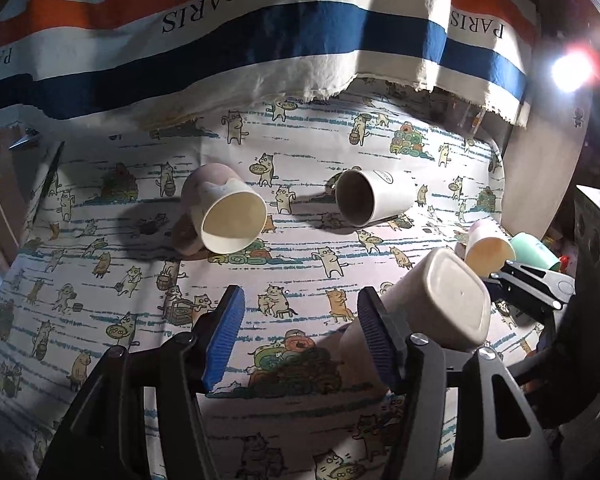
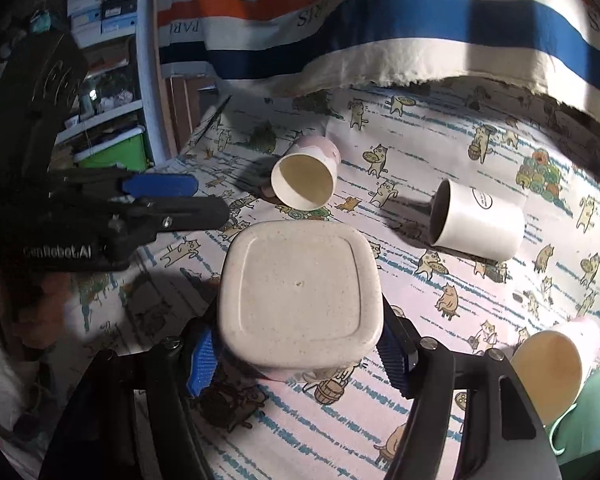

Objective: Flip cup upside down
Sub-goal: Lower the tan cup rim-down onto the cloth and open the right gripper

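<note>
The right gripper [image 2: 300,354] holds the beige square cup [image 2: 300,292] between its two blue ribbed pads [image 2: 201,362], one on each side of the cup wall. The cup is turned so that its flat bottom looks at the camera. This bottom is a square with round corners, of a speckled cream colour, with a raised edge around and a small mark in the middle. The cup is above the near part of the table, over the cat-pattern tablecloth [image 2: 440,320].

The left gripper [image 1: 300,328] is wide open and holds nothing; between its blue pads [image 1: 224,336] only the cloth is seen. In the left wrist view the held cup [image 1: 440,300] is just to the right of the right pad, tilted.

Farther on the cloth, a pink and white mug [image 1: 224,212] lies on its side with the mouth toward the near side, and a white cylinder cup [image 1: 374,198] lies on its side to the right of it, well apart. At the right edge a small pink cup [image 2: 556,356] lies on its side, just beside a mint-green cup [image 2: 596,412]. At the far side hangs a striped cloth [image 1: 260,32] in white, orange and blue with the word PARIS.
</note>
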`<state>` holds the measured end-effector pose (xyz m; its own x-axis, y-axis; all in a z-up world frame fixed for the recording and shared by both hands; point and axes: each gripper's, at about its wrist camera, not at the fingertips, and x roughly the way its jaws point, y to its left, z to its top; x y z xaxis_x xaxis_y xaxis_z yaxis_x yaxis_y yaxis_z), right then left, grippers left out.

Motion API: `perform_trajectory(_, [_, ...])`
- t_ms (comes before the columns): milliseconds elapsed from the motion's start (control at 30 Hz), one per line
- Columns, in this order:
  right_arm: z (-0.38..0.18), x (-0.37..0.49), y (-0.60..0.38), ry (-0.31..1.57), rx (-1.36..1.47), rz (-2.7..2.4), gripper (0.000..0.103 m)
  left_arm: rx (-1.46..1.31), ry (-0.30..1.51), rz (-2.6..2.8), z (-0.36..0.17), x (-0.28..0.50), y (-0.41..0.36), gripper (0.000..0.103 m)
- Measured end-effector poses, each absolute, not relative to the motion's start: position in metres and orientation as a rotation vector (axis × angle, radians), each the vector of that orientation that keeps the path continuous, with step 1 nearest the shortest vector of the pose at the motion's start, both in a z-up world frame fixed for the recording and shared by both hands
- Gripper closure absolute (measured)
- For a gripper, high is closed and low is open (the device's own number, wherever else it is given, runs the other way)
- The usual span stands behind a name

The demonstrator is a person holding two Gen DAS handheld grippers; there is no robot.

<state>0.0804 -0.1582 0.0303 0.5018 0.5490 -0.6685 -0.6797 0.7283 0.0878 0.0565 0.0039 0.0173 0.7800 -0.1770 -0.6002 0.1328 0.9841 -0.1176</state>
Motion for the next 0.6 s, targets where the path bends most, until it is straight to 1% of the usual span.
perform_trajectory(133, [0.032, 0.08, -0.158, 0.719, -0.213, 0.733, 0.032, -0.031, 0.639, -0.128, 0.016, 0.054, 0.004, 0.04])
perform_trajectory(200, [0.036, 0.079, -0.16, 0.698, -0.213, 0.723, 0.026, -0.029, 0.629, -0.122, 0.017, 0.052, 0.005, 0.039])
perform_trajectory(233, [0.038, 0.078, -0.161, 0.688, -0.209, 0.721, 0.017, -0.03, 0.622, -0.12, 0.018, 0.05, 0.006, 0.038])
perform_trajectory(267, [0.04, 0.076, -0.164, 0.669, -0.202, 0.71, 0.015, -0.032, 0.615, -0.121, 0.019, 0.049, 0.006, 0.037])
perform_trajectory(367, [0.045, 0.073, -0.169, 0.651, -0.2, 0.67, 0.015, -0.035, 0.587, -0.126, 0.023, 0.046, 0.006, 0.036])
perform_trajectory(467, [0.05, 0.067, -0.179, 0.627, -0.155, 0.636, 0.015, -0.034, 0.542, -0.135, 0.028, 0.039, 0.006, 0.027])
perform_trajectory(533, [0.054, 0.062, -0.186, 0.607, -0.132, 0.61, 0.014, -0.023, 0.495, -0.131, 0.032, 0.032, 0.005, 0.015])
perform_trajectory(567, [0.057, 0.057, -0.19, 0.583, -0.122, 0.585, 0.011, -0.017, 0.471, -0.124, 0.033, 0.028, 0.005, 0.011])
perform_trajectory(600, [0.059, 0.052, -0.192, 0.559, -0.116, 0.561, 0.008, -0.013, 0.447, -0.118, 0.035, 0.024, 0.005, 0.003])
